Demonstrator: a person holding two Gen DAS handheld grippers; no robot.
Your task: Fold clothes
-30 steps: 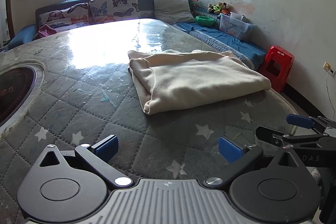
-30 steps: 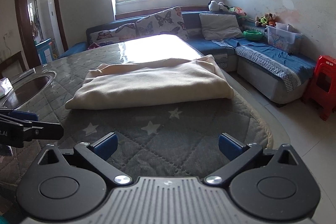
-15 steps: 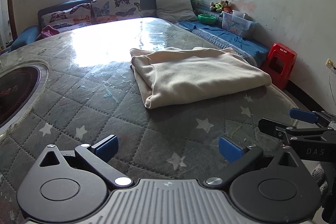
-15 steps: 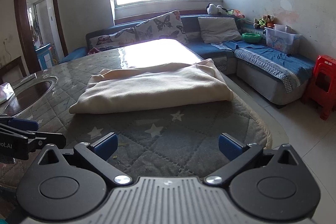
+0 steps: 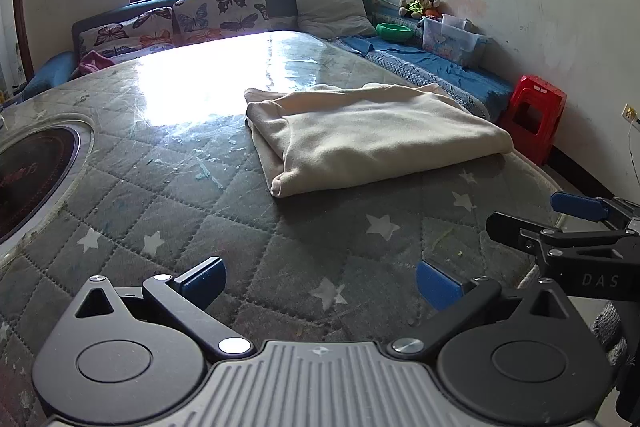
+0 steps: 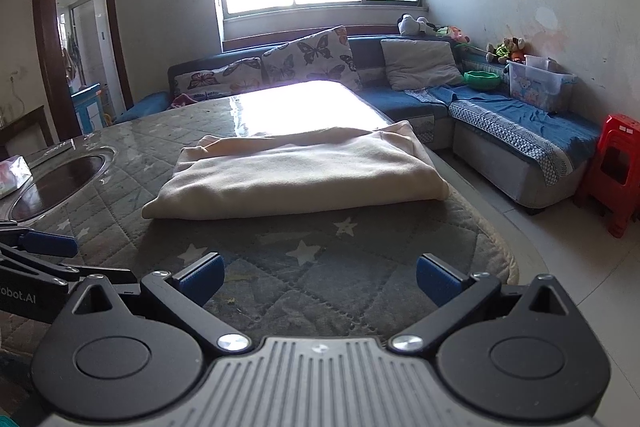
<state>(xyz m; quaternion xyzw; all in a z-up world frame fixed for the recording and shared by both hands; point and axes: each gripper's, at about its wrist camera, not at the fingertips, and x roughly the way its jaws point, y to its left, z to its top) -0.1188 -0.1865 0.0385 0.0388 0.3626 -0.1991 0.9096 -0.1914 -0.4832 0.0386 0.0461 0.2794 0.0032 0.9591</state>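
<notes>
Lying folded on quilted table (image 5: pixel 168 211), cream garment (image 5: pixel 372 139), long axis left-right; both tongs (image 5: pixel 320 277) (image 6: pixel 318 277) spread, empty

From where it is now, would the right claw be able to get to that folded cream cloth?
Probably yes. The right claw is open and holds nothing, and only bare quilted table cover lies between it and the folded cream cloth. The left claw sits off to the side, clear of that path.

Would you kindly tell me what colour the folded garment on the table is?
Cream, plain and unpatterned; the folded garment shows best in the left wrist view.
</notes>
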